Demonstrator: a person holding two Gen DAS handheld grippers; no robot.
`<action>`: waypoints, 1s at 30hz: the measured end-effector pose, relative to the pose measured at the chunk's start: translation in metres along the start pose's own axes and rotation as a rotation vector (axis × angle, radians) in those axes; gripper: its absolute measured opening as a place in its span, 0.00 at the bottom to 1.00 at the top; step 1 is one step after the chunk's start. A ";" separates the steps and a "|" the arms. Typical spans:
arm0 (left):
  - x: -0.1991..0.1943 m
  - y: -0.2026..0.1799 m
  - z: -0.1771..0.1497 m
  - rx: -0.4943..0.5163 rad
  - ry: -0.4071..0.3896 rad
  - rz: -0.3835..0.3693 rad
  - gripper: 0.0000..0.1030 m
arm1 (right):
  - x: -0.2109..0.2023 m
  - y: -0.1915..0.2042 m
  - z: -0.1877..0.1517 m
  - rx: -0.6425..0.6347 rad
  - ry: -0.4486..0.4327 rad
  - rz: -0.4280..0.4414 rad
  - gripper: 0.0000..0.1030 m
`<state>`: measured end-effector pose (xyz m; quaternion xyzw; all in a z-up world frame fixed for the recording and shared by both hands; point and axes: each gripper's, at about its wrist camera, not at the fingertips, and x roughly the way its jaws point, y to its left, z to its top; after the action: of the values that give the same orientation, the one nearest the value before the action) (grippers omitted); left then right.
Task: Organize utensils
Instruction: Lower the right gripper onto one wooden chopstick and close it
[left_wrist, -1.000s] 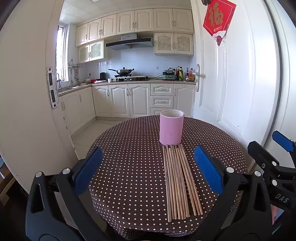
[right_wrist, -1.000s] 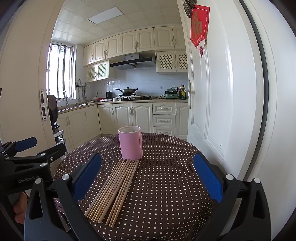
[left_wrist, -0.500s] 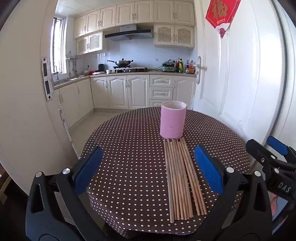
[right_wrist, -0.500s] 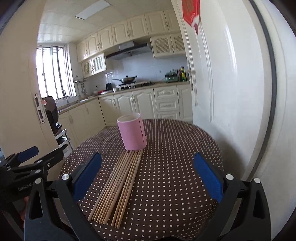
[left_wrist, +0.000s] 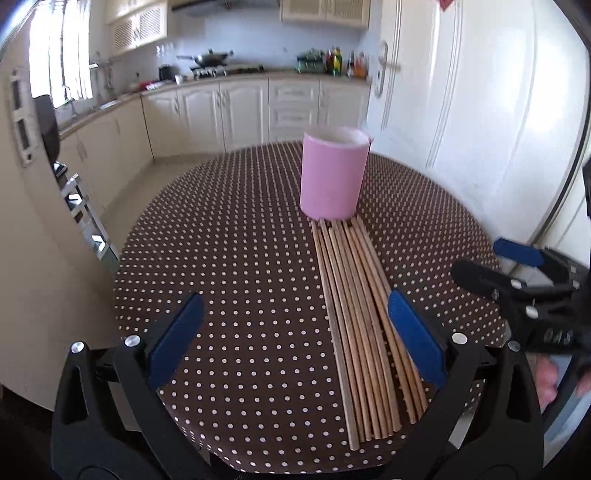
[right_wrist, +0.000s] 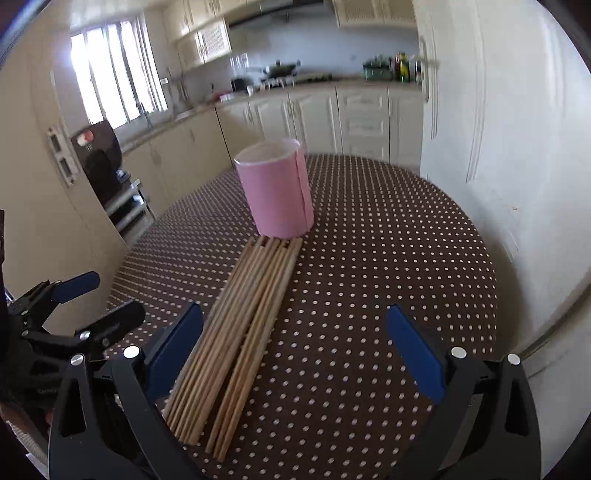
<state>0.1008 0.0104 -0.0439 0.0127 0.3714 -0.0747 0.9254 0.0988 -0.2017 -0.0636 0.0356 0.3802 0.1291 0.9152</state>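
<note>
We hold both hand-held grippers, left (left_wrist: 295, 332) and right (right_wrist: 295, 343), spread wide and empty above the table (left_wrist: 229, 258). The chopsticks (right_wrist: 240, 317) lie just ahead, tips touching the pink cup (right_wrist: 275, 192) beyond. We should pinch few sticks mid-length, squarely.

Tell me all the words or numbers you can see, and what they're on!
"DAS": on the body of the right gripper, a bit blurred.
Left gripper: faint lettering on its body, too dim to read.
Bottles on the far counter: labels too small to read.
Pink cup and chopsticks: no writing shows on them.
</note>
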 end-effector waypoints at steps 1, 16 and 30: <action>0.004 0.001 0.001 0.003 0.018 -0.006 0.94 | 0.004 -0.001 0.004 -0.003 0.019 0.000 0.92; 0.088 0.022 0.037 -0.033 0.381 -0.135 0.82 | 0.082 -0.010 0.040 -0.020 0.446 0.019 0.47; 0.147 0.020 0.049 -0.050 0.515 -0.098 0.73 | 0.114 0.005 0.047 -0.065 0.534 0.009 0.31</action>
<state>0.2421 0.0072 -0.1103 -0.0094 0.5966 -0.1043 0.7956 0.2085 -0.1652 -0.1075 -0.0273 0.6037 0.1503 0.7825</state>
